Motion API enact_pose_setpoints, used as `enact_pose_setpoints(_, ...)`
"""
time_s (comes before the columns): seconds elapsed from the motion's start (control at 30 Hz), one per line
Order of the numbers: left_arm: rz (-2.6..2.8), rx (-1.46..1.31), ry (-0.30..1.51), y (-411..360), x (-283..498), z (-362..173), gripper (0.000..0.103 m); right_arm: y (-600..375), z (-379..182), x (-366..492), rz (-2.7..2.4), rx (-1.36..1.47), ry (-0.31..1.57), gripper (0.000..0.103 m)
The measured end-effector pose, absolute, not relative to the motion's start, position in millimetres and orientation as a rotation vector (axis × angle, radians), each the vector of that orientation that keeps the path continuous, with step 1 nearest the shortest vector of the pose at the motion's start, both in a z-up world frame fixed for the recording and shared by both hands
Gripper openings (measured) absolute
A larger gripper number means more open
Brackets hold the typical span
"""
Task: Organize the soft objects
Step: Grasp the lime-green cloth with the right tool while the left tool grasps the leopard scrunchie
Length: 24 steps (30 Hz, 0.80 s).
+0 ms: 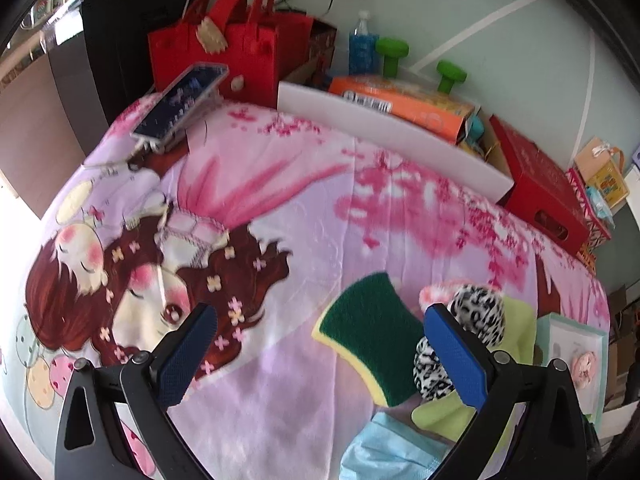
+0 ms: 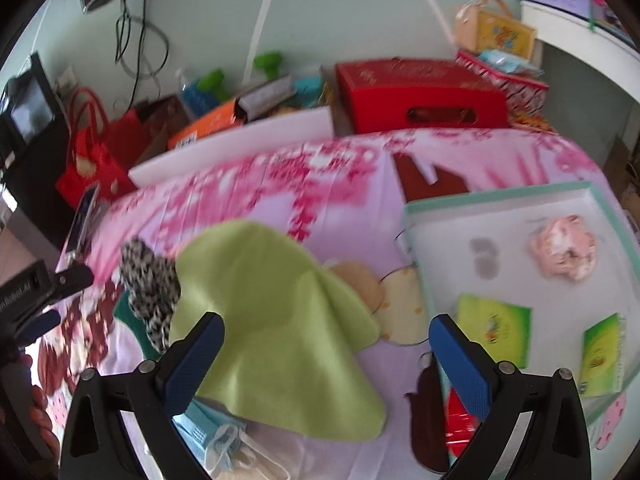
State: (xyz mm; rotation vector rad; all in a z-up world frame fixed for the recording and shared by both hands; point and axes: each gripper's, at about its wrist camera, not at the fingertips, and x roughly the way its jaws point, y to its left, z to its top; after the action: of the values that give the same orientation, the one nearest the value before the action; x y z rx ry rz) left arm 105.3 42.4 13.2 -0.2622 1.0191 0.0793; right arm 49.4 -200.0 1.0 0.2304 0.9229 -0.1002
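Both grippers, left gripper (image 1: 320, 344) and right gripper (image 2: 326, 354), gape wide, holding nothing. The green cloth (image 2: 276, 320) at twelve o'clock seemingly overlaps the face mask (image 2: 208, 428); grabbing low may drag both.

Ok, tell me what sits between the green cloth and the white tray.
Right wrist view: only bare printed bedsheet separates the green cloth from the white tray; no object lies there.

A cloth (image 2: 276, 320) lay ahead between the right gripper's (image 2: 326, 354) fingers, a scrunchie (image 2: 154, 284) at its left, a face mask (image 2: 208, 428) beneath its near edge, a tray (image 2: 500, 200) to the right.
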Motion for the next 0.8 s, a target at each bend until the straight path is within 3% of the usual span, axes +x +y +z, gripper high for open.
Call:
enact_pose_setpoints(0.33, 0.074, -0.273, 1.122, 29.4, 105.5, -8.1, 0.103, -194.2, -30.3, 50.9, -0.070, 0.213, 1.040, 0.103)
enact_pose_setpoints(0.8, 0.014, -0.382, 1.067, 25.2, 104.0, 6.8, 0.103, -189.8, -38.2, 57.6, -0.048, 0.210, 1.066, 0.103)
